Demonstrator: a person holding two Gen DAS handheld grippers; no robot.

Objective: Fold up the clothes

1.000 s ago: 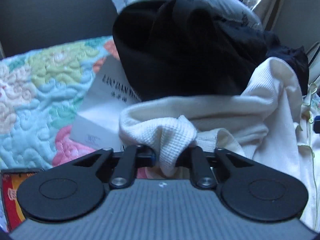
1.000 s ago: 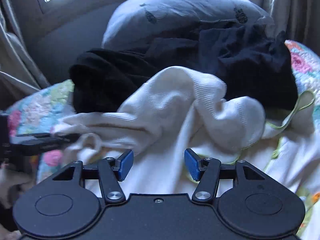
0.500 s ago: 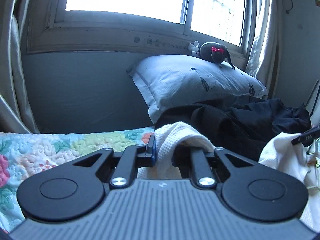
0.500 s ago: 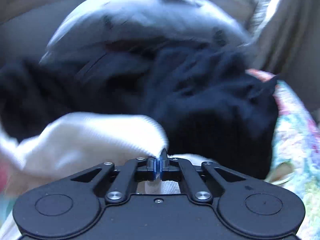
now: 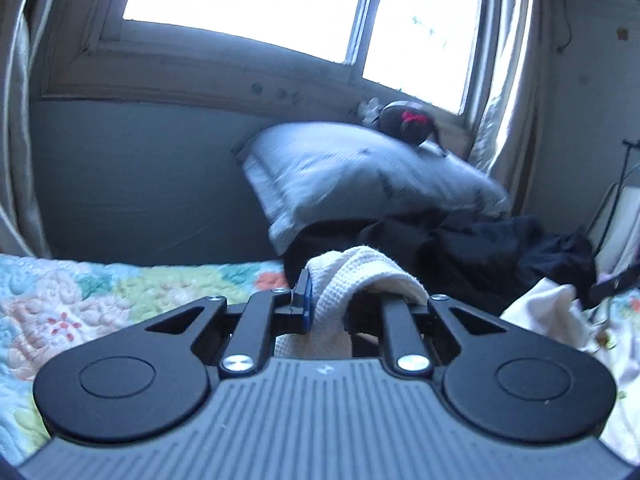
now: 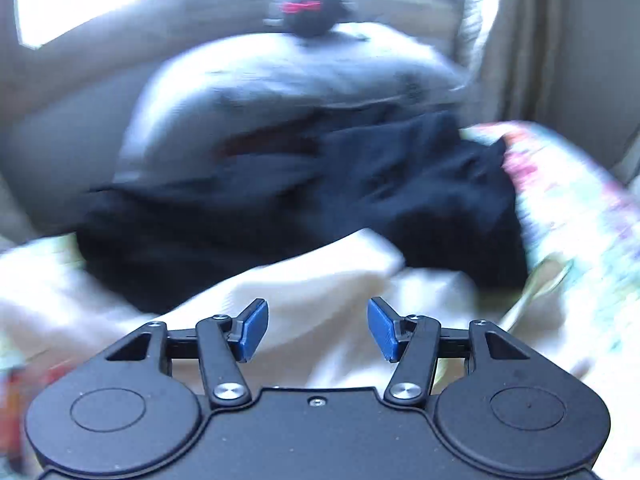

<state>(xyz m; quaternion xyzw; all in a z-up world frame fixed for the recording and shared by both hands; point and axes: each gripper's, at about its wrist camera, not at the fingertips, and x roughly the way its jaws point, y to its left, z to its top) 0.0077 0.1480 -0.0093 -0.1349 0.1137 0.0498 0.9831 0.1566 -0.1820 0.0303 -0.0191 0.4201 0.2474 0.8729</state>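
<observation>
The window (image 5: 248,0) is bright above the bed (image 5: 80,300) and pillow (image 5: 352,176). A black pile (image 6: 280,216) lies there. The left gripper (image 5: 326,312) has its jaws clamped on the white knit top (image 5: 332,280). The right gripper (image 6: 317,328) has jaws opening, nothing between, just above the top.

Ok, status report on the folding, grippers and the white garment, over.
Left gripper shut on white garment. Right gripper opening, nothing pinched. Black clothes piled close behind, against pillow.
</observation>
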